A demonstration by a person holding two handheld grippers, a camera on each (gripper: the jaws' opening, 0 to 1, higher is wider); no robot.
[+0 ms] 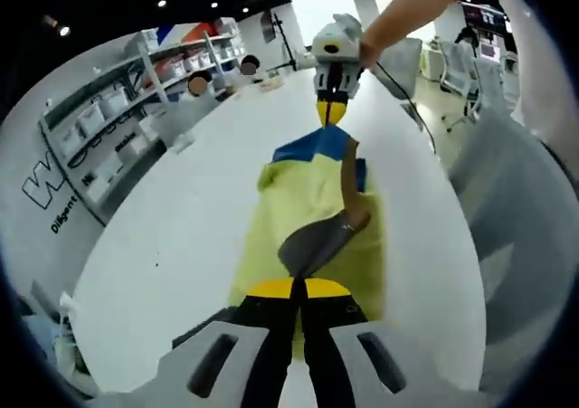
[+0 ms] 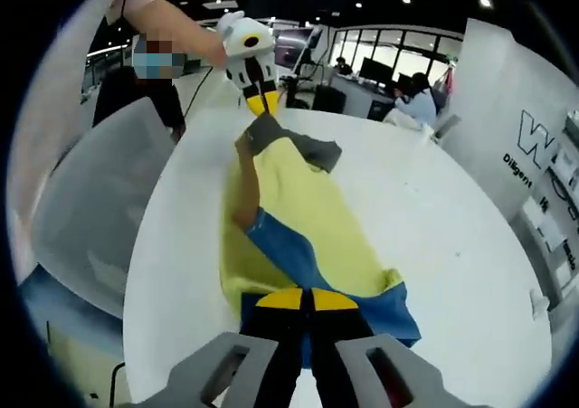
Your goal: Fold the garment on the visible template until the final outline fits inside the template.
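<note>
The garment [image 1: 312, 213] is soft, limp cloth in blocks of colour — pale yellow through the body, blue at one end, grey at the other, with a brown strip along one side. It lies stretched lengthwise on the smooth white bench [image 1: 181, 218], rumpled and partly doubled over, held at both ends.

In the left gripper view, the left gripper [image 1: 297, 289] has its yellow-tipped jaws pressed together on the grey end of the cloth, which bunches into a fold just above the tips. At the far end, the right gripper [image 1: 331, 111] pinches the blue edge, a person's hand on its white body.

In the right gripper view, the right gripper [image 2: 308, 299] has its jaws closed on the blue end, the cloth spreading out beneath the tips. Across the bench the left gripper [image 2: 262, 105] clamps the grey end of the garment [image 2: 289, 209], lifting it slightly off the bench [image 2: 434, 236].

Around the bench stand pale grey chairs [image 1: 516, 200], shelving [image 1: 118, 109] with white bins along a wall, and — further back — desks with monitors [image 2: 380, 69] where people sit. No template outline can be made out on the bench.
</note>
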